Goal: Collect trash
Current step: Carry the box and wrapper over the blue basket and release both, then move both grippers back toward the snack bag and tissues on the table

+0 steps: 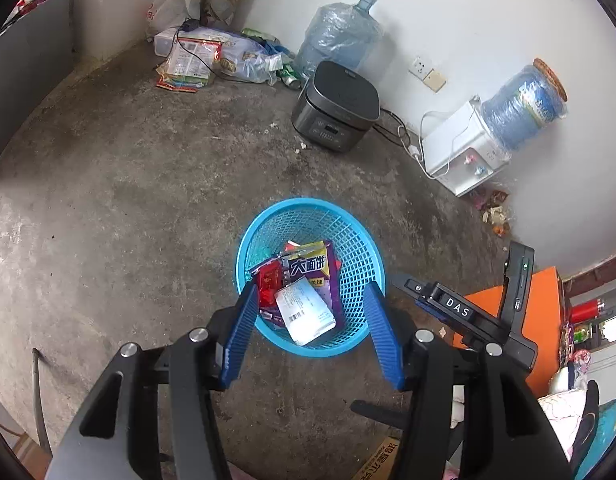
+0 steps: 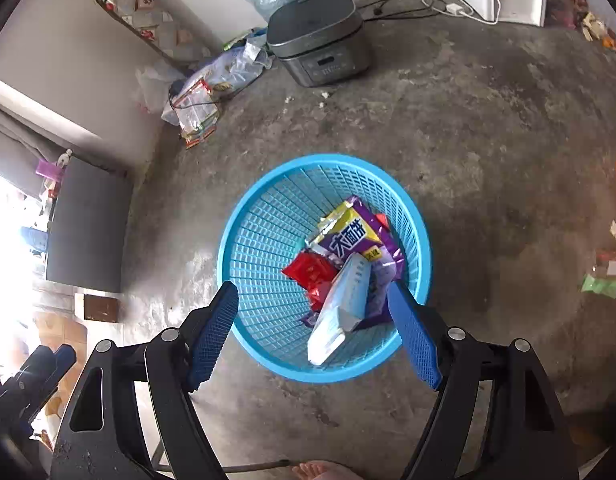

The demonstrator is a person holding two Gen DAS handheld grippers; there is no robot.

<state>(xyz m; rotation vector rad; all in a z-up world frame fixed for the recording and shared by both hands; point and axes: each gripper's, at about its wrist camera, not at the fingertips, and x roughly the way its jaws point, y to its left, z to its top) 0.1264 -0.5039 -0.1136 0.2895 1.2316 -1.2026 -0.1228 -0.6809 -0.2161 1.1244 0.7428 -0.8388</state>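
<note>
1. Left wrist view: left tool hovering above the blue mesh basket, fingers spread wide, gripping nothing.
2. Right wrist view: right tool likewise spread and empty, poised over the same basket on the concrete floor.
3. Already collected, lying inside the basket: one purple snack packet, one red wrapper, one white pack with a barcode label. Three pieces counted with confidence; possibly more buried beneath, cannot tell.
4. Judged part-way done: basket holding a first batch, yet litter plainly left on the floor.
5. Remaining, seen from the right wrist: a green wrapper with a clear packet just beside it, a small white scrap, and a few crumbs near the dark cooker.
6. Also remaining: a cluster of small wrappers against the wall beside the white water dispenser, and a heap of plastic bags and packets in the far corner, near a spare water jug; unclear whether that heap counts as trash.
7. Counts otherwise: one basket, one cooker, one dispenser, two water jugs including the one mounted on the dispenser, two tools.
8. Likely next need: travelling to the loose wrappers, well apart from the basket.
</note>
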